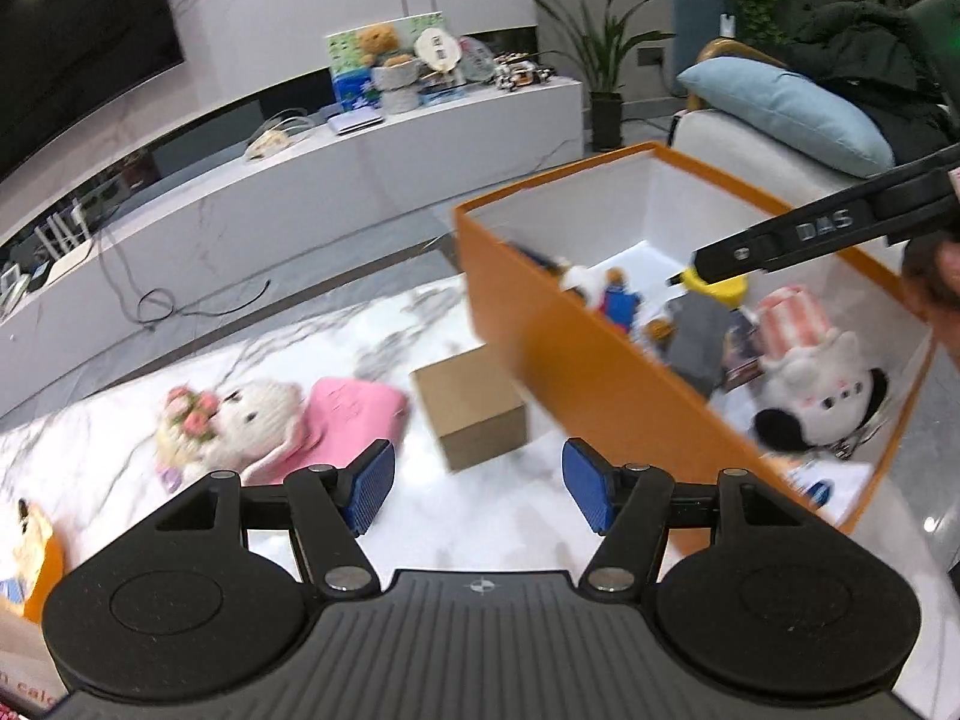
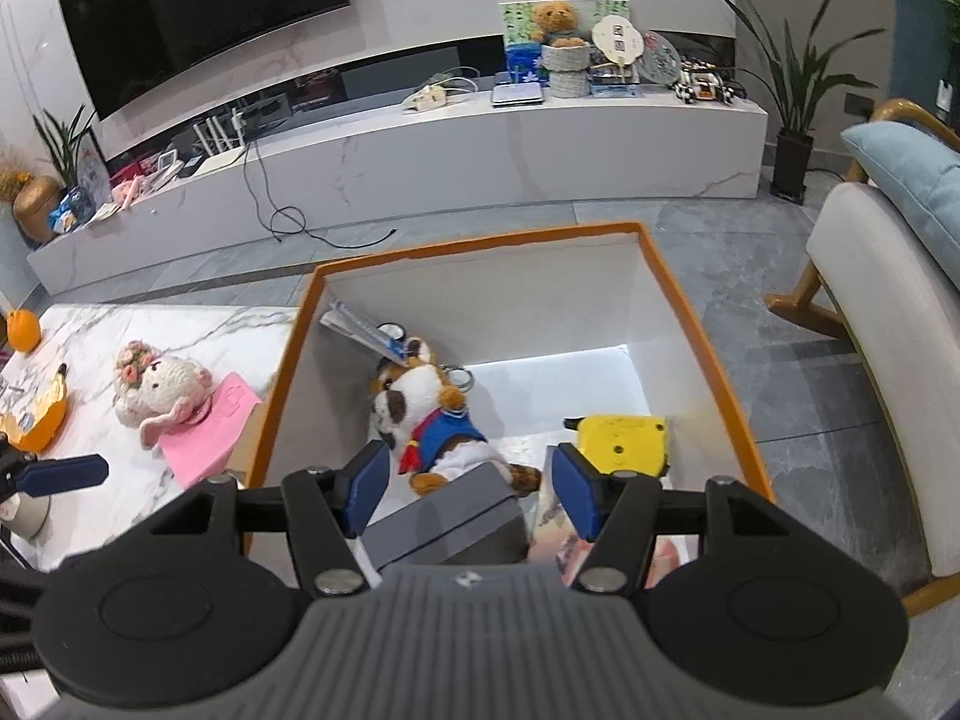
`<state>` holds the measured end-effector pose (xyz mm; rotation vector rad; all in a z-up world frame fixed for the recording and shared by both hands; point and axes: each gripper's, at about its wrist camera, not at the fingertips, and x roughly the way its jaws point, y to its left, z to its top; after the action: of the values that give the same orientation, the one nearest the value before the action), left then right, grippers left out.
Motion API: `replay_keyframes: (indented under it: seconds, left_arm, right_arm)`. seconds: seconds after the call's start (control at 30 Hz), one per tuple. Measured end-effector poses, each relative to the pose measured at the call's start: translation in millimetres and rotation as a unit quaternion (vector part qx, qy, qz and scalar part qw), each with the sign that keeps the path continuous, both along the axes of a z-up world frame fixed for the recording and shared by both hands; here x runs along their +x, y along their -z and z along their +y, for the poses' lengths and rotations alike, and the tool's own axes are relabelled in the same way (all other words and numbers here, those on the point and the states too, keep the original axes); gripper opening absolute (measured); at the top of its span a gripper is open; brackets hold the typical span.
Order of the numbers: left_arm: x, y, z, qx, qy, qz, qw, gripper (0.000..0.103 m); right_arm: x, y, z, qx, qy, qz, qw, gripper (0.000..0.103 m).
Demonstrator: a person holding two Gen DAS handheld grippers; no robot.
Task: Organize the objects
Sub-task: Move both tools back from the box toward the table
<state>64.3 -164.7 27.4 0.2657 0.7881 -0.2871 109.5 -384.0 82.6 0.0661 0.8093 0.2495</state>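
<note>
My left gripper (image 1: 480,486) hangs open over the marble table (image 1: 510,516), with nothing between its blue pads. Ahead of it lie a small cardboard box (image 1: 474,414), a pink pad (image 1: 354,414) and a white knitted sheep (image 1: 240,420). My right gripper (image 2: 471,480) is open above the orange box (image 2: 690,324). A grey box (image 2: 444,516) lies inside, below the gap between its fingers, and the pads stand clear of it. A plush dog in a blue vest (image 2: 432,414) and a yellow object (image 2: 624,438) lie beside it.
A white plush in a striped hat (image 1: 804,372) fills the orange box's near end. A banana toy (image 2: 42,408) and an orange (image 2: 23,330) sit at the table's left. A white armchair (image 2: 870,330) stands right of the box, a TV bench (image 2: 480,150) behind.
</note>
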Motion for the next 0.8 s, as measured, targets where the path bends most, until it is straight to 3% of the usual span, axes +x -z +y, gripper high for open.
replay_keyframes:
  seconds: [0.47, 0.63, 0.8]
  left_arm:
    - [1.1, 22.2, 68.2, -0.003, -0.048, 0.013, 0.9988, 0.073]
    - [0.8, 31.2, 88.9, 0.003, -0.063, 0.016, 0.9979, 0.073]
    - [1.4, 36.0, 104.0, -0.023, -0.080, 0.015, 0.9964, 0.074]
  right_arm:
    - [-2.9, -2.4, 36.6, -0.020, -0.032, -0.007, 0.999, 0.063]
    - [-18.6, -12.2, 58.3, -0.039, -0.069, -0.042, 0.996, 0.063]
    - [-43.0, -22.7, 81.8, -0.057, -0.127, -0.083, 0.987, 0.063]
